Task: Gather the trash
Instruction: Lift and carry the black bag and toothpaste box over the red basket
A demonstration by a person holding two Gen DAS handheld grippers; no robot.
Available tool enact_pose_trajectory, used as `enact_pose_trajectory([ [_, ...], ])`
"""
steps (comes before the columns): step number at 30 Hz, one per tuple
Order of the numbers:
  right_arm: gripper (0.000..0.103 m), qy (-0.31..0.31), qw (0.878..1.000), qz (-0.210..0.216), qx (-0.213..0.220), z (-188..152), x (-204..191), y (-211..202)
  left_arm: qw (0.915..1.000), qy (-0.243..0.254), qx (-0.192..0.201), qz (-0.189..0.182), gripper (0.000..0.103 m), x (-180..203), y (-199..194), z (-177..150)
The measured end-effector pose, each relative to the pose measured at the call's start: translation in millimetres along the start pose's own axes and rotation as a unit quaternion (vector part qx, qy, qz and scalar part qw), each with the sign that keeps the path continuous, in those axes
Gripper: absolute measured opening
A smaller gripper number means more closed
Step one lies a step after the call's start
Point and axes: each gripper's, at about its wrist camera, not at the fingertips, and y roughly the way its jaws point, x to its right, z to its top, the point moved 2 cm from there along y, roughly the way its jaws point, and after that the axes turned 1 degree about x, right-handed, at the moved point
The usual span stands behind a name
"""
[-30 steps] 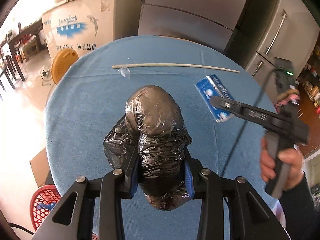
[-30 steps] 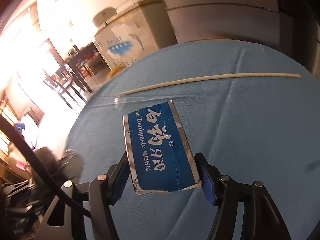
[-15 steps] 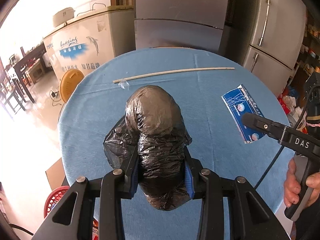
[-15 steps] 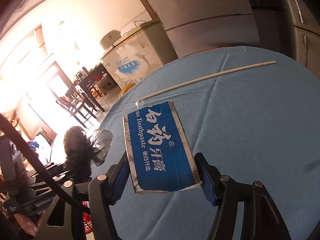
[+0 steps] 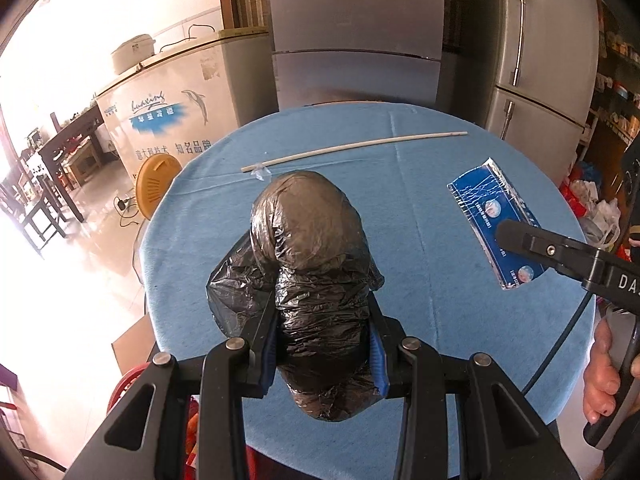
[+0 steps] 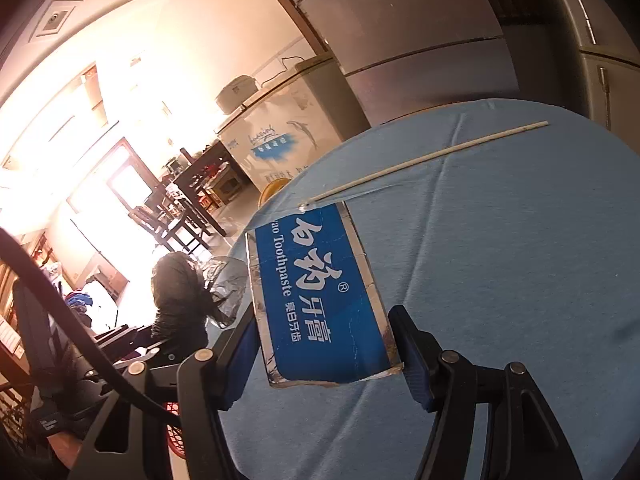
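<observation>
while the black trash bag (image 5: 316,280) is pinched by the left gripper (image 5: 322,354) and the toothpaste box (image 6: 320,300) by the right gripper (image 6: 326,354), bagging is judged next; the stick (image 5: 352,148) remains at twelve o'clock.

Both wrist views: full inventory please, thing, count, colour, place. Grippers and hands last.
black trash bag: 1, black, bunched, clamped in the left gripper above the table
toothpaste box: 1, blue with silver edges, flattened, clamped in the right gripper
long stick: 1, off-white, lying on the far side of the table
table: 1, round, blue cloth cover
chest freezer: 1, white with blue dolphin logo, behind table at left
refrigerators: 2, grey, behind table
red basket: 1, on floor by the near left table edge
left gripper: 1, black, blue pads
right gripper: 1, black, blue pads
hand: 1, holding the right gripper's handle
</observation>
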Motion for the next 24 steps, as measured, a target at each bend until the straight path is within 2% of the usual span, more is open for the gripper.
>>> enact_pose_trajectory([
  [24, 0.066, -0.033, 0.999, 0.020, -0.004, -2, -27, 10, 0.9998, -0.011, 0.004, 0.016, 0.039, -7, -16, -13],
])
